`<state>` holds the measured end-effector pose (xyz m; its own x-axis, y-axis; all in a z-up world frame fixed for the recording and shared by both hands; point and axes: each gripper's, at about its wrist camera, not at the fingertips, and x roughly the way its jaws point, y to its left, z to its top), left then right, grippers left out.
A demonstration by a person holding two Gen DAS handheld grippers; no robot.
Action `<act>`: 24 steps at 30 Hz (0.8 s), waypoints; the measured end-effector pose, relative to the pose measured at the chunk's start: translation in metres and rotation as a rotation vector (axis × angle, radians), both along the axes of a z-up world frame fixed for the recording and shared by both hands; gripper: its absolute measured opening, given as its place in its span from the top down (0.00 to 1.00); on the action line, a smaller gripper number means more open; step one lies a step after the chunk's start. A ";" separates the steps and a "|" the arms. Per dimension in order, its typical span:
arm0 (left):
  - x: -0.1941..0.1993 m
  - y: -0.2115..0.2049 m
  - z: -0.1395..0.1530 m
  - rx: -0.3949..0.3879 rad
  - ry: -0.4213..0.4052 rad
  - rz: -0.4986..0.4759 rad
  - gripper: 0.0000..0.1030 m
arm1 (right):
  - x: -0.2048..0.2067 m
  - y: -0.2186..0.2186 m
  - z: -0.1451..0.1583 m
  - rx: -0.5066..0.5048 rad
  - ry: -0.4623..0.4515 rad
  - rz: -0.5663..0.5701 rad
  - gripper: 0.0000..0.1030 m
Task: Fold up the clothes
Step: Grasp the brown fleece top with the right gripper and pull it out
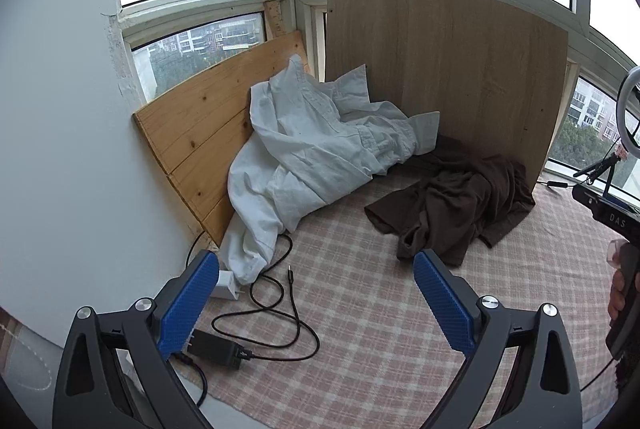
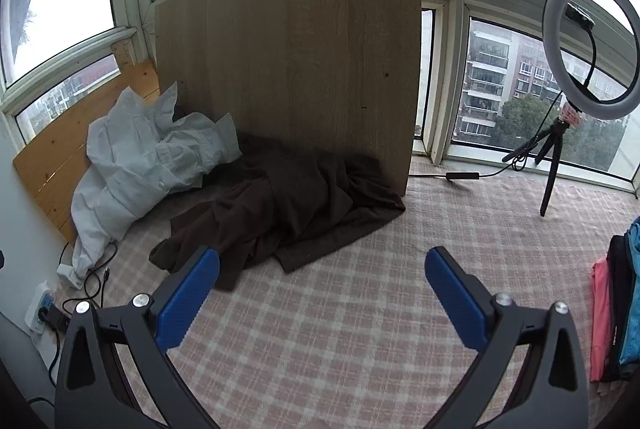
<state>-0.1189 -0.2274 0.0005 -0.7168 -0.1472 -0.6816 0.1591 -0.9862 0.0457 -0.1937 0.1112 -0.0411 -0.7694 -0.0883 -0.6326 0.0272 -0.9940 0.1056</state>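
the left gripper [image 1: 316, 261] has two black moulded arms that curve forward, each with a teardrop-shaped cut-out near its base. round silver screw heads sit at the pivot joints, two on each side. each finger carries a long blue pad [image 1: 444, 303] with a fine ribbed, knurled texture, backed by black plastic. the right gripper [image 2: 322, 259] is built the same way: black curved arms, silver screw heads, blue textured pads [image 2: 456, 299]. in the left wrist view its black body appears at the right edge with pale lettering reading "das", held in a person's hand [image 1: 620, 293].
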 end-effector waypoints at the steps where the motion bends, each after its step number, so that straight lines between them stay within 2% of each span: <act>1: -0.008 -0.006 -0.002 0.002 -0.003 -0.007 0.05 | -0.017 -0.005 -0.001 -0.013 0.001 -0.010 0.00; 6: -0.040 -0.022 -0.018 0.042 -0.029 -0.051 0.05 | -0.102 -0.038 -0.037 -0.010 -0.112 -0.034 0.00; 9: -0.058 -0.022 -0.029 0.058 -0.051 -0.074 0.05 | -0.145 -0.062 -0.066 0.064 -0.168 -0.038 0.00; 12: -0.075 -0.022 -0.040 0.063 -0.068 -0.082 0.05 | -0.188 -0.079 -0.101 0.137 -0.265 -0.028 0.00; 14: -0.086 -0.022 -0.048 0.071 -0.080 -0.084 0.05 | -0.210 -0.084 -0.123 0.126 -0.319 -0.010 0.00; 16: -0.096 -0.021 -0.057 0.084 -0.097 -0.081 0.05 | -0.215 -0.082 -0.132 0.086 -0.301 -0.006 0.01; 17: -0.101 -0.021 -0.061 0.092 -0.104 -0.080 0.05 | -0.215 -0.081 -0.134 0.065 -0.285 -0.005 0.06; 18: -0.105 -0.021 -0.064 0.101 -0.109 -0.081 0.05 | -0.214 -0.081 -0.133 0.050 -0.272 0.002 0.31; 19: -0.108 -0.022 -0.066 0.107 -0.116 -0.081 0.05 | -0.210 -0.080 -0.129 0.039 -0.260 0.014 0.49; 20: -0.111 -0.022 -0.068 0.112 -0.123 -0.082 0.05 | -0.206 -0.076 -0.123 0.011 -0.253 0.023 0.54; 21: -0.112 -0.022 -0.069 0.112 -0.125 -0.085 0.05 | -0.201 -0.070 -0.115 -0.028 -0.250 0.031 0.65; 24: -0.111 -0.021 -0.065 0.100 -0.116 -0.092 0.05 | -0.178 -0.053 -0.086 -0.142 -0.224 0.059 0.74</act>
<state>-0.2295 -0.2482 -0.0648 -0.6397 -0.0121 -0.7685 0.0676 -0.9969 -0.0406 -0.3717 0.0579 -0.1275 -0.6026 -0.2287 -0.7645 0.0450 -0.9663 0.2536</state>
